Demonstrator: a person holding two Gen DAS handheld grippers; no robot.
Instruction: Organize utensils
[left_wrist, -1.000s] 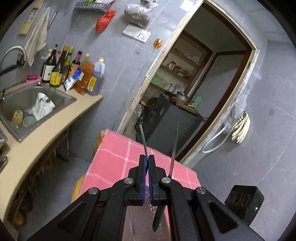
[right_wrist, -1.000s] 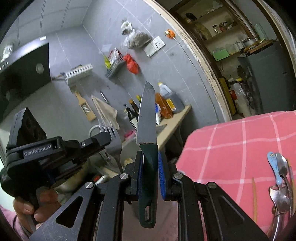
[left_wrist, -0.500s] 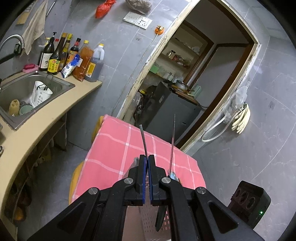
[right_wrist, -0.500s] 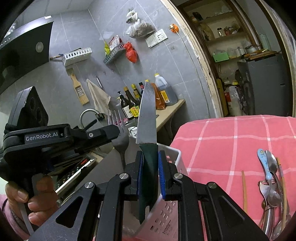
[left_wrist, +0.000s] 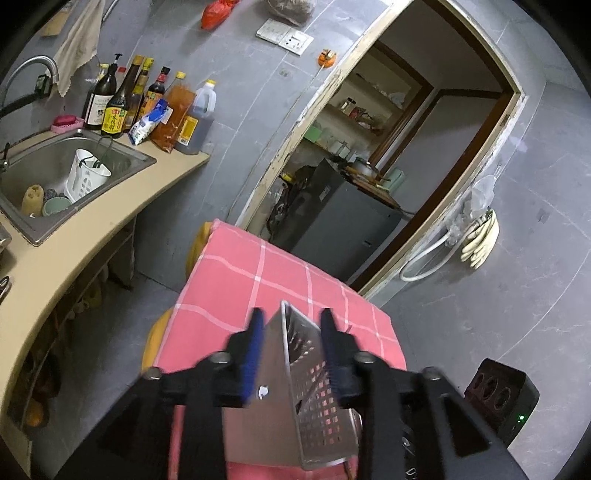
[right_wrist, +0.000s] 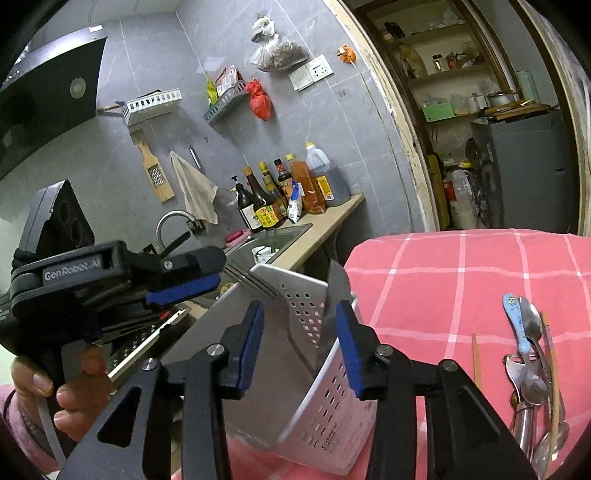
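On the pink-checked tabletop (right_wrist: 461, 280):
Holder: white perforated utensil holder (right_wrist: 332, 398) stands near the edge, tilted.
Knife: knife (right_wrist: 338, 291) stands blade-up inside the holder.
Fork: fork (right_wrist: 247, 278) tines stick up at the holder's far wall.
Right claw (right_wrist: 299, 339): spread wide, holding nothing, over the holder.
Left claw (left_wrist: 291, 347): spread wide, nothing gripped, above the holder.
Loose utensils: spoons (right_wrist: 532, 373) and chopsticks (right_wrist: 475, 360) lie to the holder's right.

**Camera placement, two wrist views**

Left wrist: looks steeply down past its claw, close over white caddy (left_wrist: 314, 398), doorway ahead. Right wrist: close, level, caddy (right_wrist: 325, 402) between its fingers. Shared: caddy, pink tablecloth (left_wrist: 266, 280) (right_wrist: 461, 280), sink counter (left_wrist: 92, 236) (right_wrist: 314, 236).
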